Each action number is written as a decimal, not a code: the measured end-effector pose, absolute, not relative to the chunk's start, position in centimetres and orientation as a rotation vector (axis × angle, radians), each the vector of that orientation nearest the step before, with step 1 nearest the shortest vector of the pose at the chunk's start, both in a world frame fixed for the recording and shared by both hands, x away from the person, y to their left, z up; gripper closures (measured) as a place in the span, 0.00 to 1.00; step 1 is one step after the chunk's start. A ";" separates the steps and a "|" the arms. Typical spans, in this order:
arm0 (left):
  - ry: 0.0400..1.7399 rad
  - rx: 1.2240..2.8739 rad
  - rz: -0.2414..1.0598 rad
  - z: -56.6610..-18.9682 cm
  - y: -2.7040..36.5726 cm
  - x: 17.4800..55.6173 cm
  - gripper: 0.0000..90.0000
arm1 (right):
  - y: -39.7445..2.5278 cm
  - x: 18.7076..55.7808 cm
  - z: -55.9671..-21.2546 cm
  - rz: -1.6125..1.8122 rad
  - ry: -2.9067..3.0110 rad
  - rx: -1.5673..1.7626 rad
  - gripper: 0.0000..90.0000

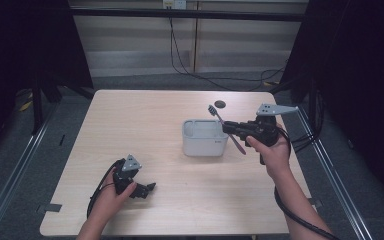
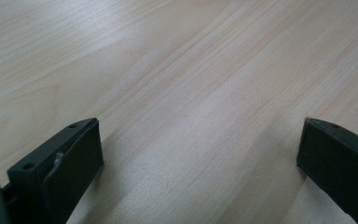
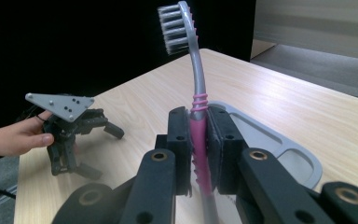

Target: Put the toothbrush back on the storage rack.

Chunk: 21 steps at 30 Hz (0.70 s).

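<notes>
Nearest the lens in the right gripper view, my right gripper (image 3: 199, 144) is clenched on a toothbrush (image 3: 196, 100), both jaws pressed flat against the pink ribbed part of its handle. From that grip the grey neck rises and curves to the bristle head, which stands well above the jaws; the lower handle end blurs out below them. Just beyond the jaws sits the grey holder (image 3: 279, 144), its rim and open compartment close under the brush. In the high view I see the holder (image 1: 204, 138) just left of my right gripper (image 1: 235, 129), with the brush slanting across its right edge. My left gripper (image 1: 142, 189) rests low on the table (image 1: 145, 115), well apart from the holder, jaws spread wide over bare wood. Between the two grippers I note an open stretch of tabletop. A small dark disc (image 1: 220, 104) lies beyond the holder, towards the far edge.
</notes>
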<state>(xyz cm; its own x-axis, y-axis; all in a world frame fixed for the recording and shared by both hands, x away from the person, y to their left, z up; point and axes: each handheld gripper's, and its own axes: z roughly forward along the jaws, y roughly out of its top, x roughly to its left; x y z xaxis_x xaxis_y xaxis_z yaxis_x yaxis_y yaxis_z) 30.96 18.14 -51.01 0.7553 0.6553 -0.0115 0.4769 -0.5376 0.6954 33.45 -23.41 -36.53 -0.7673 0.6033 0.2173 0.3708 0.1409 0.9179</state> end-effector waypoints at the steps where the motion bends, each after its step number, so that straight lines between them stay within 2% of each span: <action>1: 0.844 2.244 0.326 -51.0 18.1 31.0 0.00 | -23.4 33.4 -36.5 1.680 2.209 0.961 0.89; 21: 0.839 2.250 0.327 -51.0 18.2 31.0 0.00 | -22.9 34.9 -35.4 1.727 2.144 0.970 0.89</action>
<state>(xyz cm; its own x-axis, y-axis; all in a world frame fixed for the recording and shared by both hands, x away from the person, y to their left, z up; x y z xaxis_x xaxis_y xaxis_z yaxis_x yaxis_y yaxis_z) 30.98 18.16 -50.99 0.7582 0.6520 -0.0084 0.4747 -0.5431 0.6926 34.90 -22.93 -35.38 -0.7573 0.6127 0.2261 0.3511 0.0901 0.9320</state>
